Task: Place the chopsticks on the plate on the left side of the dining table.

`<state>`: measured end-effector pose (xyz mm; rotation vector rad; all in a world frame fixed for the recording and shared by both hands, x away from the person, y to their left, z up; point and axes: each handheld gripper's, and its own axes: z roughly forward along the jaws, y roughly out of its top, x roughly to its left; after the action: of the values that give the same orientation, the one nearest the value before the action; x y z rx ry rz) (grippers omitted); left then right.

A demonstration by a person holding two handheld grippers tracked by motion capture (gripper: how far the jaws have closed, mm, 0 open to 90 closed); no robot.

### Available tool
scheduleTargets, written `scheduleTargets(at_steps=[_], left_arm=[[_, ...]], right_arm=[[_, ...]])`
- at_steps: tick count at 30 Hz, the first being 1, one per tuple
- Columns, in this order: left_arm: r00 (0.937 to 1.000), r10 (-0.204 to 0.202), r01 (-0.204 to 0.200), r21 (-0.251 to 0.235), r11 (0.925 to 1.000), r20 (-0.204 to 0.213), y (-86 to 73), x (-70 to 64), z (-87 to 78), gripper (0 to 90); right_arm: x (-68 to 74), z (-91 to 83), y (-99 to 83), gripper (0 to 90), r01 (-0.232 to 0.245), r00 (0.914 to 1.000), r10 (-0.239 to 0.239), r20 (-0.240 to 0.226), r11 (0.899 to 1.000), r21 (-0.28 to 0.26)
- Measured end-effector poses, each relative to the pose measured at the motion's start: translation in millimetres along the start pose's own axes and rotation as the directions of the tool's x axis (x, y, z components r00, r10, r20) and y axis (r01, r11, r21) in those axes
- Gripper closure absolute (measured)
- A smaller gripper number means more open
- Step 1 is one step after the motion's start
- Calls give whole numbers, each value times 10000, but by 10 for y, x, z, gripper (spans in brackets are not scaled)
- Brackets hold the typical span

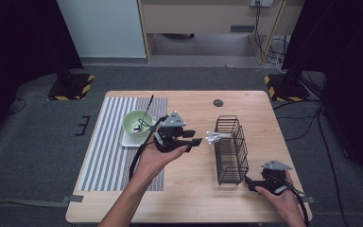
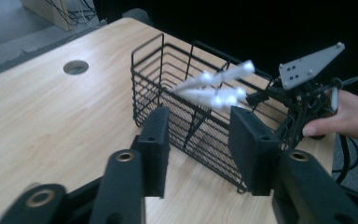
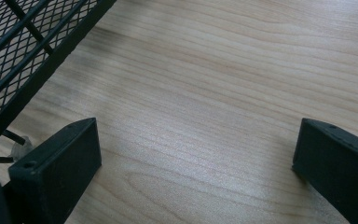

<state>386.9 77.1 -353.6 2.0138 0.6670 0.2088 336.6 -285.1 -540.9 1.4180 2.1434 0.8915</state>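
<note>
The left gripper [image 1: 194,137] is hovering, palm up, jaws standing wide and empty, the black wire basket [image 2: 191,112] with white utensils [image 2: 216,86] just ahead. The right gripper [image 3: 196,158] is gaping wide over bare surface [image 3: 223,84], basket corner beside its left jaw.

A wooden table [image 1: 194,198] stands on grey carpet [image 1: 28,156], with a pale cabinet [image 1: 101,28] and black curtains [image 1: 9,42] behind.

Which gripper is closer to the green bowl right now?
Left. The left gripper sits just right of the green bowl; the right gripper is at the table's near right, beyond the wire basket.
</note>
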Motion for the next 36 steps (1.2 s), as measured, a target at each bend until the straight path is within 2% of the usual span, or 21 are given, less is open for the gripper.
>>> scheduleTargets(at_steps=[2,6,12,16,20,26,36], left_arm=[[9999,-52,53,-71,10000,104,62,14,14,634],[9996,163,-165,58,9998,221,130,-14,63,669],[9992,339,-344,225,9992,204,155,-33,159,671],[9993,281,-286,241,9993,229,164,-7,215,669],[9998,190,-189,224,9996,-23,182,38,267,672],[9999,55,-51,229,9997,-151,208,80,323,666],[9993,-25,53,765,9971,-370,254,75,508,673]], right_arm=[[0,0,0,8,1,10000,-1,1,10000,0],[0,0,0,9,1,10000,-1,5,10000,-1],[0,0,0,9,1,10000,-1,2,10000,0],[0,0,0,9,0,10000,0,-3,10000,0],[1,0,-1,9,6,10000,-6,-10,10000,1],[2,-1,-2,9,14,10000,-14,-28,10000,7],[3,-1,-1,8,2,10000,-2,-53,10000,12]])
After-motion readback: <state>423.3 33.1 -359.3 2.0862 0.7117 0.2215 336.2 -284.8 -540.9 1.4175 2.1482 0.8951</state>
